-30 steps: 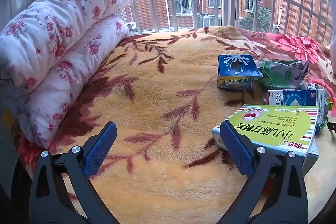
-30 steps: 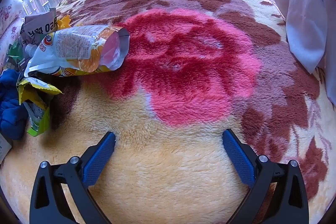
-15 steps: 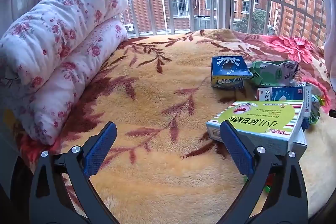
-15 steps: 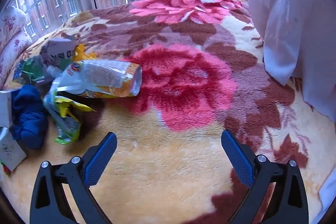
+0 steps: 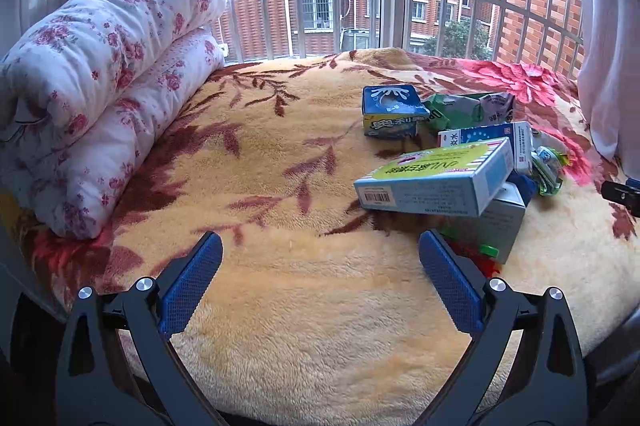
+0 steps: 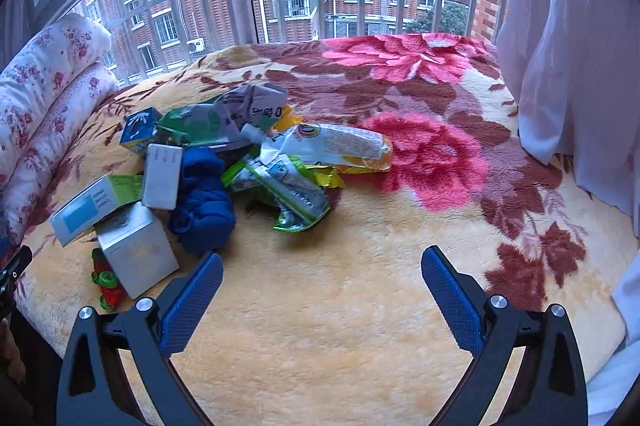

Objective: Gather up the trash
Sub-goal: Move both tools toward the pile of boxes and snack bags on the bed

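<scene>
Several crumpled wrappers and cartons form the trash pile (image 6: 224, 162); left gripper (image 5: 320, 250) and right gripper (image 6: 322, 264) gape empty.

Left tool (image 5: 320, 258) and right tool (image 6: 322, 272) both gape wide, holding nothing.
</scene>
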`<state>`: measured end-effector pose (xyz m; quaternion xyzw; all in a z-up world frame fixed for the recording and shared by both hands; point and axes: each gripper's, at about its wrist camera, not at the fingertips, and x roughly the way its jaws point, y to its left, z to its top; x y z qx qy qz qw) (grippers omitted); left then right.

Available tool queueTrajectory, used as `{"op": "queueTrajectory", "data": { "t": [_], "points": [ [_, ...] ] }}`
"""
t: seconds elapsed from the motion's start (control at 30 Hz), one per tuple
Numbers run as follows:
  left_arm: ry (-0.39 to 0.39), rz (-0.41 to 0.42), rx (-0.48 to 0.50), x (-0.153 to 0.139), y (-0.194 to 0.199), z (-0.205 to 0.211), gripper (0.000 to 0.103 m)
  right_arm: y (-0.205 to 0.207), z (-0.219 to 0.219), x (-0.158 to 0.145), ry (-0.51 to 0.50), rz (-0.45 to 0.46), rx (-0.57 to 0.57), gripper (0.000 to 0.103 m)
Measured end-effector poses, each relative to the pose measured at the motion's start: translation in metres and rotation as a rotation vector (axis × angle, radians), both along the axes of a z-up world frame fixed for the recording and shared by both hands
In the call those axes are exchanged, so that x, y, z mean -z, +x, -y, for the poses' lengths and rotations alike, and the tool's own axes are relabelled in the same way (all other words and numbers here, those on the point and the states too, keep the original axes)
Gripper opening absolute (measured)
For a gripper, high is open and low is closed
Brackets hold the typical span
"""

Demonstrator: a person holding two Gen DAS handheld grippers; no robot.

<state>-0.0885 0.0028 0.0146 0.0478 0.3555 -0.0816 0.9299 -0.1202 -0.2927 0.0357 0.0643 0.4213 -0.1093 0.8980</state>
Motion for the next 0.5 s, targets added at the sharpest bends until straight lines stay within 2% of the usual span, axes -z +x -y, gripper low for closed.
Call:
{"op": "queueTrajectory", "data": {
  "t": [0.3, 0.5],
  "points": [
    [-0.004, -0.006, 0.011, 0.005, -0.020, -0.004, 0.096, -0.020, -0.061, 0.002, -0.055, 0.017, -0.071, 0.098],
    [-0.005, -0.006, -0.003, 0.008, -0.022, -0.009, 0.096, -0.026, -0.078, 0.007, -0.059, 0.017, -0.053, 0.098]
  ]
}}
